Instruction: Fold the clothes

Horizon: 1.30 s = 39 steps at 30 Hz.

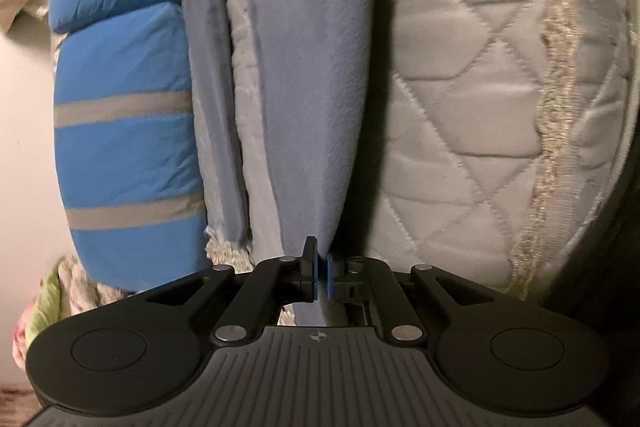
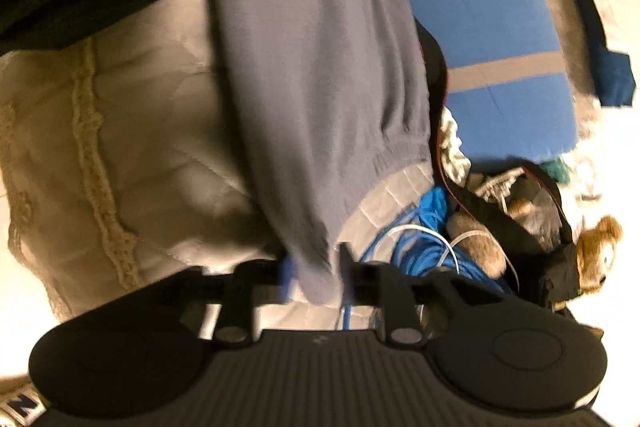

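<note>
A quilted pale mattress (image 1: 460,75) fills the right half of the left wrist view, its lace-like trim running down the right side. At the left of that frame lies a blue bedding roll with grey stripes (image 1: 120,67). Between the two, down the centre, stretches the grey-blue garment (image 1: 312,47), a long sleeve or leg narrowing toward the bottom. The left gripper (image 1: 320,277) sits at lower centre with its blue pads nearly together, pinching the garment's narrow end.

In the right wrist view, which is blurred, the same garment (image 2: 320,87) hangs from the top centre down over the mattress, its ribbed hem at centre right. The right gripper (image 2: 314,277) has its fingers spread either side of the cloth's lower corner; the pads appear not to press it. A tangle of blue cable (image 2: 424,247) and a brown plush toy (image 2: 596,251) lie at lower right.

This looks like the laying-out step: one end released, the other held. The next move likely calls for letting go on the left and smoothing the cloth flat.
</note>
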### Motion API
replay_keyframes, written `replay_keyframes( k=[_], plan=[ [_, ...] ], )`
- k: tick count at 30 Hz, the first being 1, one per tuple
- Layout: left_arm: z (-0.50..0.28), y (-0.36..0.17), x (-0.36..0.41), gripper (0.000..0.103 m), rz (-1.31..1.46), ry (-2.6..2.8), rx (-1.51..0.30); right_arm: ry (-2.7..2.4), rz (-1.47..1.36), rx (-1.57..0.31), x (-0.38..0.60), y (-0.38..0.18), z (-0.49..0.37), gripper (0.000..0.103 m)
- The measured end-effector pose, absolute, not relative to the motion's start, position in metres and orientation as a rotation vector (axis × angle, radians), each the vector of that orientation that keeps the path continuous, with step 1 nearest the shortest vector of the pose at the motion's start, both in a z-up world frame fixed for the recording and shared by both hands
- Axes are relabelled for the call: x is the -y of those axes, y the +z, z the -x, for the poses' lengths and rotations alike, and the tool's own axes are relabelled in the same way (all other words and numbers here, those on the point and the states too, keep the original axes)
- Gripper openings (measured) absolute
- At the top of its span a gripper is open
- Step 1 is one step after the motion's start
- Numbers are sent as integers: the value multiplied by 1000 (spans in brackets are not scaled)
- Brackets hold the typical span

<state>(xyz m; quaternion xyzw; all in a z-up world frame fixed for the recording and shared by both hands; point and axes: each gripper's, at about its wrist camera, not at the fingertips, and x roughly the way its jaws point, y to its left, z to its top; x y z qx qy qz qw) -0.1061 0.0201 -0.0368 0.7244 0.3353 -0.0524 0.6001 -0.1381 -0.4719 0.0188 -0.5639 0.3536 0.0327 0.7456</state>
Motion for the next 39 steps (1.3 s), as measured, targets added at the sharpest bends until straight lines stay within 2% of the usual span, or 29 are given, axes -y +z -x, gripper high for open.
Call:
replay_keyframes(
  k=[1, 2, 4, 8, 13, 17, 22, 26, 31, 33, 39],
  plan=[
    [105, -36, -22, 14, -1670, -108, -774, 68, 1217, -767, 473, 23, 139, 70],
    [104, -34, -24, 30, -1661, -99, -775, 66, 1191, -762, 474, 28, 140, 79],
    [103, -28, -26, 47, -1633, -88, -781, 69, 1132, -764, 475, 38, 141, 83],
    [102, 2, -21, 56, -1455, -135, -846, 110, 1003, -794, 476, 61, 140, 98],
    [99, 53, -9, 68, -1255, -229, -837, 148, 939, -788, 473, 92, 132, 103],
    [91, 91, -1, 69, -1182, -208, -762, 113, 940, -742, 470, 114, 116, 103],
    [65, 126, 2, 70, -1034, -158, -661, 81, 791, -682, 474, 140, 80, 103],
    [43, 129, 2, 70, -936, -110, -603, 68, 645, -664, 482, 149, 48, 103],
    [20, 116, -3, 70, -869, -5, -615, 30, 473, -669, 501, 147, -4, 101],
    [18, 117, -5, 70, -832, 2, -609, 17, 404, -672, 512, 145, -27, 99],
    [10, 124, -17, 70, -717, 18, -578, -2, 286, -719, 544, 124, -103, 84]
  ],
)
